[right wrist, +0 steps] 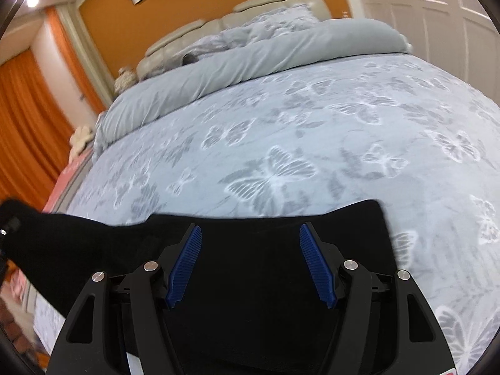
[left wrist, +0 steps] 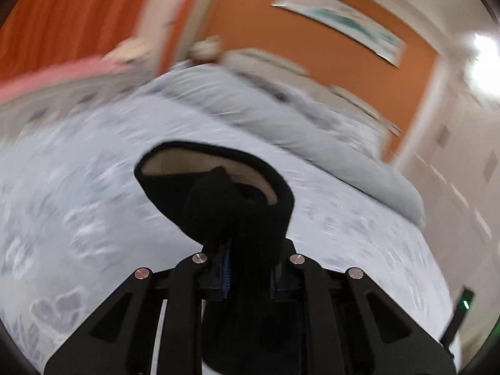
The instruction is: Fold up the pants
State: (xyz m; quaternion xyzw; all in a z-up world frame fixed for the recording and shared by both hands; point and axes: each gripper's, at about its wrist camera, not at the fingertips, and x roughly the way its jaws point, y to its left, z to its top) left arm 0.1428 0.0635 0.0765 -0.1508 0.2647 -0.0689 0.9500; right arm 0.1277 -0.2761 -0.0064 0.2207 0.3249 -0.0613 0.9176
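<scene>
The black pants (right wrist: 250,268) lie on the butterfly-print bedspread (right wrist: 312,143) near the front edge. My right gripper (right wrist: 250,265) is open, its blue pads (right wrist: 184,265) spread apart just above the flat black cloth. My left gripper (left wrist: 247,259) is shut on a bunched end of the pants (left wrist: 231,200) and holds it lifted above the bed; the cloth's pale lining (left wrist: 200,162) shows at its folded edge. In the right wrist view this lifted end (right wrist: 18,225) rises toward the far left. The left wrist view is blurred by motion.
A rolled grey duvet (right wrist: 250,59) lies across the bed behind the pants, with a beige headboard (right wrist: 265,3) beyond. Orange curtains (right wrist: 28,131) hang at left. White closet doors (right wrist: 437,15) stand at right. Pink cloth (left wrist: 56,75) lies at the bed's left side.
</scene>
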